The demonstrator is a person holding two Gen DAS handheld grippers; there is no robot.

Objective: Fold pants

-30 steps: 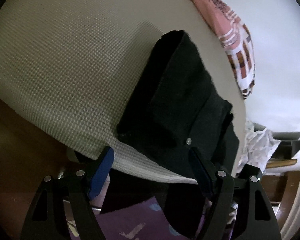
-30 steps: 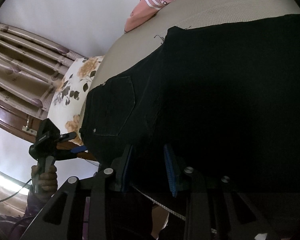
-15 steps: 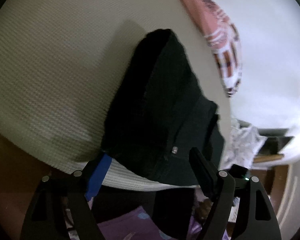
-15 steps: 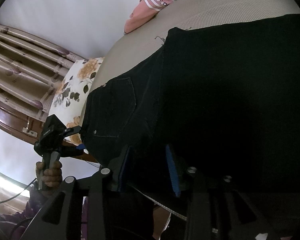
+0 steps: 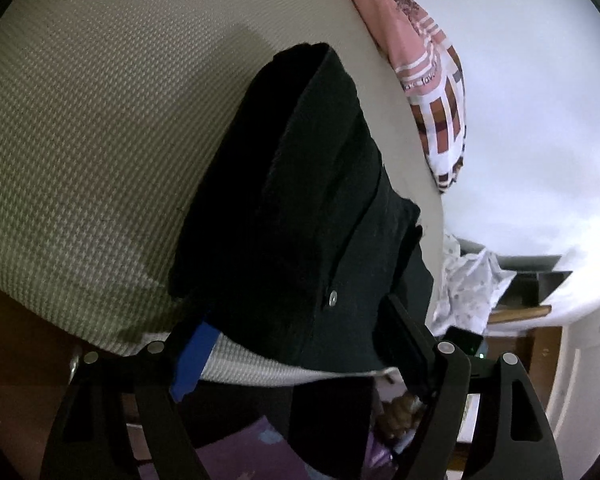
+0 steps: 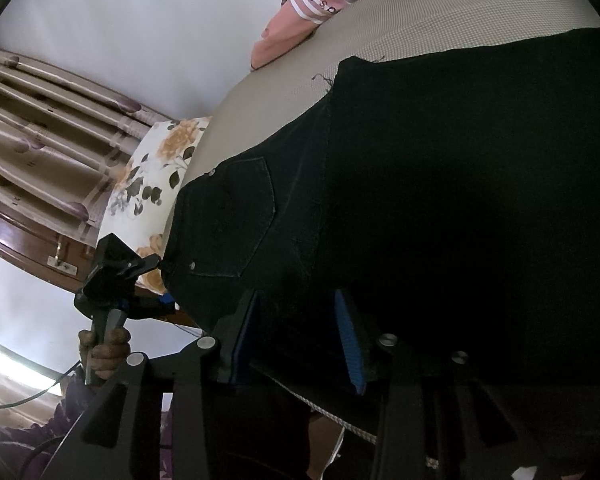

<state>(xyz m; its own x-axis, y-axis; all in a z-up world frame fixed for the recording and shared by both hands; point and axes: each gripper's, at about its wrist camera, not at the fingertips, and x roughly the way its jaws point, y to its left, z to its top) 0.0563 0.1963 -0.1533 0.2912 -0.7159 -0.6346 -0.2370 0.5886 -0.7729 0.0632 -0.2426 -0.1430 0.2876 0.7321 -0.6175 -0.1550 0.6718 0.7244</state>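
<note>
Right hand-held gripper (image 6: 296,334), jaws opening, astride black pants (image 6: 440,200).

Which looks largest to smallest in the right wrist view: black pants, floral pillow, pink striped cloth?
1. black pants, filling most of the view, though nearest the camera.
2. floral pillow.
3. pink striped cloth, cut off by the edge, so its rank against the pillow is unsure.

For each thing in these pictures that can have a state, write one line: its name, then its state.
black pants: folded over, lying on the bed, back pocket up
left gripper: open, jaws wide astride the pants' edge
right gripper: jaws opening, pants fabric between them
pink garment: lying crumpled at the bed's far edge
floral pillow: lying on the bed
</note>
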